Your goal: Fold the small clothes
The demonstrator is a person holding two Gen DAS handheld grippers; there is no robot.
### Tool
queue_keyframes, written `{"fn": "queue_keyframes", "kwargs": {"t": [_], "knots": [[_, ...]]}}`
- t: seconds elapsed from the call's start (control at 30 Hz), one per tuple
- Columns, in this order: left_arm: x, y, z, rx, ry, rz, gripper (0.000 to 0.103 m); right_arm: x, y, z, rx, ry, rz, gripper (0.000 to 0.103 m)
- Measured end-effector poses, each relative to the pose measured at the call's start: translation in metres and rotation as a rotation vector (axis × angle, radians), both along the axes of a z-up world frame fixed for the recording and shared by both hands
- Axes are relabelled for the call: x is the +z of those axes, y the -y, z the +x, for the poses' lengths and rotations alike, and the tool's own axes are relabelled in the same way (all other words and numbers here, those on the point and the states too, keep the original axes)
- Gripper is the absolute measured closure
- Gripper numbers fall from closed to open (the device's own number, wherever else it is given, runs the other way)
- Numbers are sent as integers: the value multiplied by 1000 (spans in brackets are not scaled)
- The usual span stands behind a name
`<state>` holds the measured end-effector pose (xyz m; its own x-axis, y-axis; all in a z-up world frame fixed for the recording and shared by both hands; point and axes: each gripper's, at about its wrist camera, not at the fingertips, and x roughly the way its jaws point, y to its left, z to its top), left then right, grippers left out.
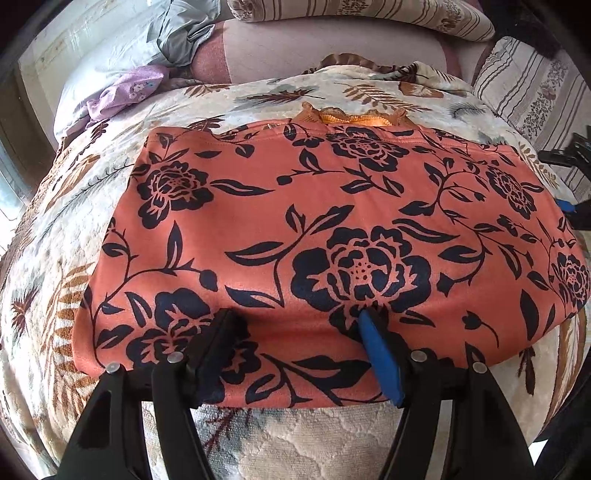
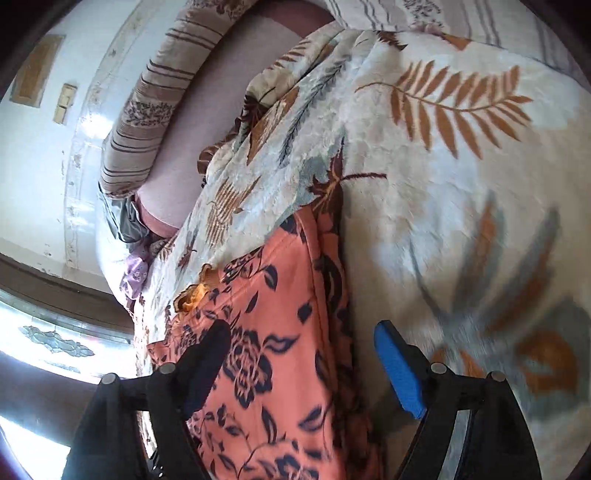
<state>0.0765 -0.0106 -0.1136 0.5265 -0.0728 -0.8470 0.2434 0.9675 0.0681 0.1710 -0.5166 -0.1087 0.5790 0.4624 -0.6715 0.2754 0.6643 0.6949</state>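
Note:
An orange garment with a dark floral print [image 1: 332,229] lies folded flat on a leaf-patterned blanket [image 1: 258,99]. My left gripper [image 1: 299,321] is open, its fingertips resting on the garment's near edge. In the right wrist view the same garment [image 2: 273,332] runs from the bottom toward the middle. My right gripper [image 2: 299,332] is open above the garment's right edge, empty. The right gripper also shows at the far right of the left wrist view [image 1: 569,184].
The blanket [image 2: 443,184] covers a bed. Striped pillows [image 1: 369,14] lie at the head. A grey cloth [image 1: 181,37] and a lilac cloth [image 1: 125,92] lie at the far left. A wall and window [image 2: 55,332] stand beyond the bed.

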Motion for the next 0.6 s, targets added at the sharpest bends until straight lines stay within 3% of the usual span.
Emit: {"fn": "queue_keyframes", "kwargs": {"t": [0.03,0.07,0.1,0.13,0.23,0.27,0.3,0.37,0.47,0.53,0.6], "knots": [[0,0,0,0,0,-2,32,-7,-2,15,23,-22,-5,21],[0,0,0,-1,1,-4,32,-14,-7,28,57,-52,0,30],[0,0,0,-2,3,-4,32,-13,-10,35,64,-46,-39,81],[0,0,-1,-5,5,-6,32,-9,-13,39,66,-55,-95,93],[-1,0,-1,-6,12,-10,31,9,-21,36,31,2,-225,92],[-1,1,-1,-4,12,-8,31,3,-22,37,15,-25,-274,85],[1,0,0,-6,7,-10,31,-7,-21,40,-1,-81,-277,80],[11,-8,1,-15,-20,-59,33,-8,-16,31,-55,-82,-231,75],[42,-46,-7,51,67,-131,33,21,-24,10,-79,-58,-357,64],[50,-77,-11,129,97,-158,33,44,-35,-10,-79,1,-415,62],[32,-107,-4,203,1,-197,33,58,-49,-31,-52,55,-348,28]]}}
